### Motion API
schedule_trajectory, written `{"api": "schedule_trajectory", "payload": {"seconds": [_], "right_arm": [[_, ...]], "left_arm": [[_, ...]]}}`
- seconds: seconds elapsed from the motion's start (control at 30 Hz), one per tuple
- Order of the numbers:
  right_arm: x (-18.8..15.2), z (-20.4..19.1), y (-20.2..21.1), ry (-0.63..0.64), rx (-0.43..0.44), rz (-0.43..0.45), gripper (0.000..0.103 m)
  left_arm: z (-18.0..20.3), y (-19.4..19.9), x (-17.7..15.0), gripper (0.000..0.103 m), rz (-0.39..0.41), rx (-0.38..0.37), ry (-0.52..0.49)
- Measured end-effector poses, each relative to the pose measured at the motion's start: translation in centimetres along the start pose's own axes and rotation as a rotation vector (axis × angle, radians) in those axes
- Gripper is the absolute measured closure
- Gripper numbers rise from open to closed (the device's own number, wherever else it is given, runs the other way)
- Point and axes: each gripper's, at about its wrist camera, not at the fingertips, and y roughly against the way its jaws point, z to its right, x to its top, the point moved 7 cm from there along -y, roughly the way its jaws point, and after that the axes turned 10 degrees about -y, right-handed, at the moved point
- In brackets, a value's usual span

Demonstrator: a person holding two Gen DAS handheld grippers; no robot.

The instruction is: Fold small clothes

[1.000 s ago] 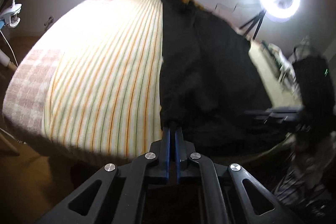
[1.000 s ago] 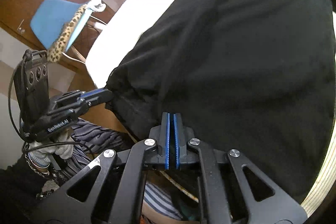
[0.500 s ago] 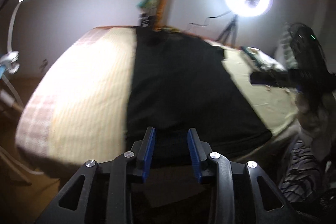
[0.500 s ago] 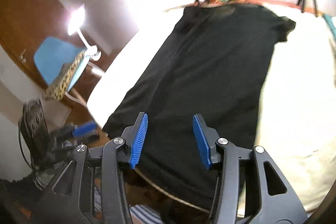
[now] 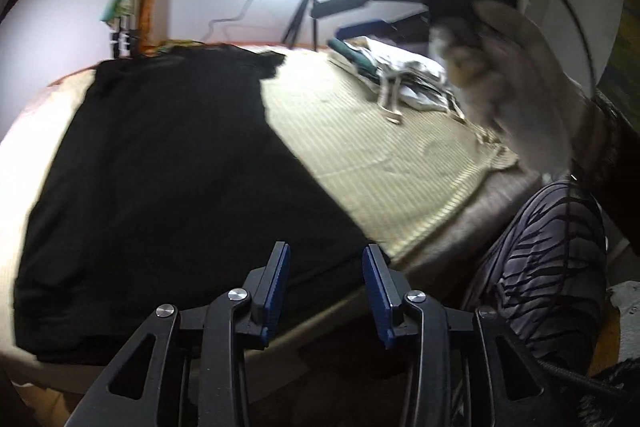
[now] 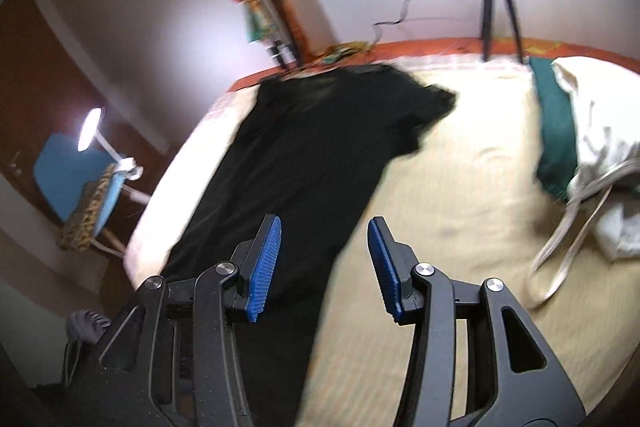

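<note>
A black shirt (image 5: 168, 167) lay flat on the bed (image 5: 384, 155), lengthwise toward the far edge, its hem at the near edge and one sleeve sticking out to the right. The left tongs (image 5: 324, 283) hung above the hem, their jaws opening, with nothing between them. The right tongs (image 6: 324, 259) stood spread above the shirt's near right side, also empty. The shirt looked folded once along its length, though blur made that hard to confirm. The step in hand seemed to be the pause between folds. Next, I judge, the sleeve wants tucking in, or hem corners pinching and carrying toward the collar. A pile of clothes (image 6: 580, 131) waited at far right.
</note>
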Motion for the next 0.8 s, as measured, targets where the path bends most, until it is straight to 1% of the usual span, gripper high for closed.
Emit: {"api": "schedule_trajectory", "payload": {"seconds": [0.13,0.27,0.4,0.53,0.6,0.67,0.73,0.8], "right_arm": [[1.9,3.2,-0.9,-0.033,-0.029,0.008,0.052],[3.1,5.5,-2.3,-0.06,-0.037,-0.002,0.048],[4.3,7.6,-3.8,-0.109,-0.026,-0.016,0.047],[6.4,9.0,-5.5,-0.161,-0.014,-0.018,0.046],[7.4,9.4,-6.2,-0.178,-0.004,-0.017,0.045],[8.5,9.7,-7.3,-0.203,0.004,-0.016,0.044],[9.6,9.9,-8.7,-0.218,0.007,-0.019,0.044],[10.1,10.0,-9.9,-0.218,0.001,-0.028,0.044]], "left_arm": [[1.6,-2.3,0.6,0.06,-0.042,-0.023,-0.007],[2.9,-4.7,0.7,0.058,-0.083,-0.025,-0.029],[3.2,-6.7,0.1,0.06,-0.133,0.002,-0.04],[3.0,-7.1,0.2,0.064,-0.135,0.03,-0.047],[2.6,-7.2,0.2,0.075,-0.135,0.036,-0.031],[2.3,-7.4,0.3,0.093,-0.133,0.042,-0.025],[1.7,-7.4,0.3,0.099,-0.131,0.028,-0.007],[1.3,-7.2,0.5,0.101,-0.131,0.006,0.025]]}}
